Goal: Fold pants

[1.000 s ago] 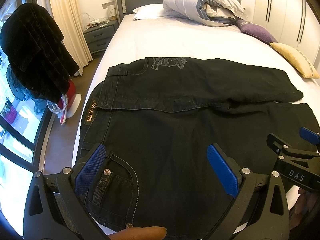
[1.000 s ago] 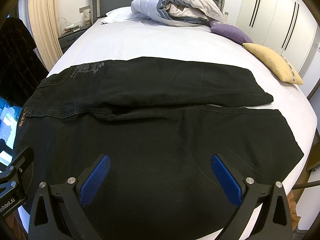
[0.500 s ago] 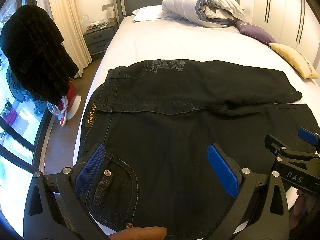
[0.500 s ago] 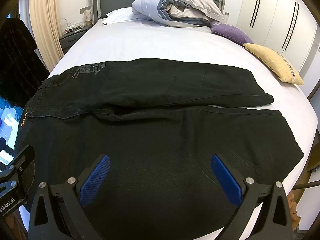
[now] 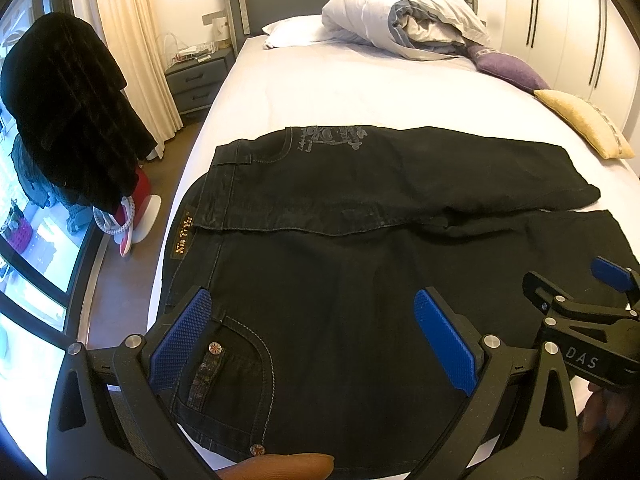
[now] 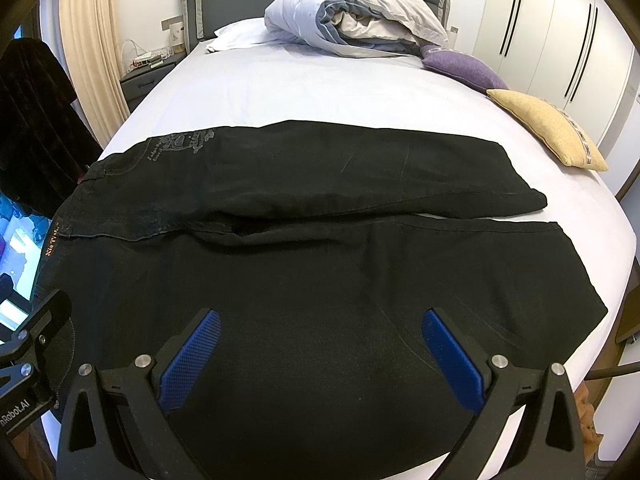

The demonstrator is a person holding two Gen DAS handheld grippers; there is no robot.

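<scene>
2 grippers, left [image 5: 312,344] and right [image 6: 320,354], hang spread wide and empty over black pants [image 5: 360,280] lying flat on the bed [image 5: 340,92]. Only the left view shows the pocket rivets [image 5: 215,347]; only the right view shows both hems.

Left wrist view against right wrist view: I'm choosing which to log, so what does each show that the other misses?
Only the left wrist view shows the pants' front pocket with rivets, a red object on the floor and the right gripper.

Only the right wrist view shows the near leg's hem corner at the bed edge.

Both show the black pants spread flat, the bundled duvet, purple and yellow cushions, and open jaws.
</scene>
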